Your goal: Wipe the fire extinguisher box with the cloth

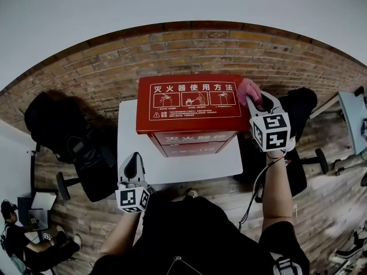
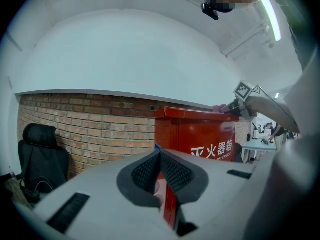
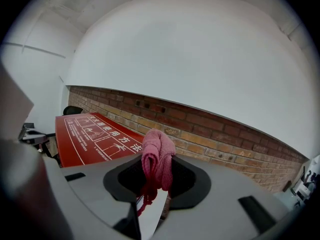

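A red fire extinguisher box [image 1: 189, 105] with white printed instructions on its lid stands on a small white table [image 1: 135, 130]. My right gripper [image 1: 259, 102] is at the lid's right edge, shut on a pink cloth [image 1: 249, 89]. The right gripper view shows the bunched pink cloth [image 3: 158, 156] pinched between the jaws, with the red lid [image 3: 95, 136] off to the left. My left gripper [image 1: 135, 166] hovers over the table's front left edge, shut with nothing in it; its view faces the red box's front [image 2: 200, 134].
A brick-patterned floor surrounds the table. A black office chair [image 1: 66, 139] stands left of it, another dark chair [image 1: 301, 110] right of the box. A desk corner [image 1: 352, 119] sits at far right. A person crouches at the lower left [image 1: 23, 242].
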The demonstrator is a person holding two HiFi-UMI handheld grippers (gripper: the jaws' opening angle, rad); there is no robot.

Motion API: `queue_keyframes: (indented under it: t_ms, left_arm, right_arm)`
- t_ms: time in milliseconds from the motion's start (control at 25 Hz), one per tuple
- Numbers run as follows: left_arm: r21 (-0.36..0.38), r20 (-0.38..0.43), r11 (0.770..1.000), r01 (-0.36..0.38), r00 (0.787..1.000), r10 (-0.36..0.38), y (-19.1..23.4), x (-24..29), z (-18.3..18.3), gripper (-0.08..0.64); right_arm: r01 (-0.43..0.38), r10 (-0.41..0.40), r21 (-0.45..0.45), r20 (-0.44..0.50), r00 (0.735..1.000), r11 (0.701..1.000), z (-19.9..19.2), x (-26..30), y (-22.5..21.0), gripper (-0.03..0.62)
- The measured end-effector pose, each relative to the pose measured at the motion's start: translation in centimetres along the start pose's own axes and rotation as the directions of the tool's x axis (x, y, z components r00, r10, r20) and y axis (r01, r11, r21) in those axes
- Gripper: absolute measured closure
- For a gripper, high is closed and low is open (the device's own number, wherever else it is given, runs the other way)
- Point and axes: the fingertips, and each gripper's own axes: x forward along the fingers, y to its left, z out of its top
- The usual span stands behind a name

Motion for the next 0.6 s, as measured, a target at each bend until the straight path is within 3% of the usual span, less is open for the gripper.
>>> queue_keyframes:
  t_ms: [600]
  left_arm:
    - [-0.001,0.014,1.000,-0.030,0.999,0.030,1.5,-1.1,0.5,0.538]
  right_arm:
    - [-0.015,0.014,-0.057,-0.031,0.999,0.998,1.4,1.9,1.3,0.474]
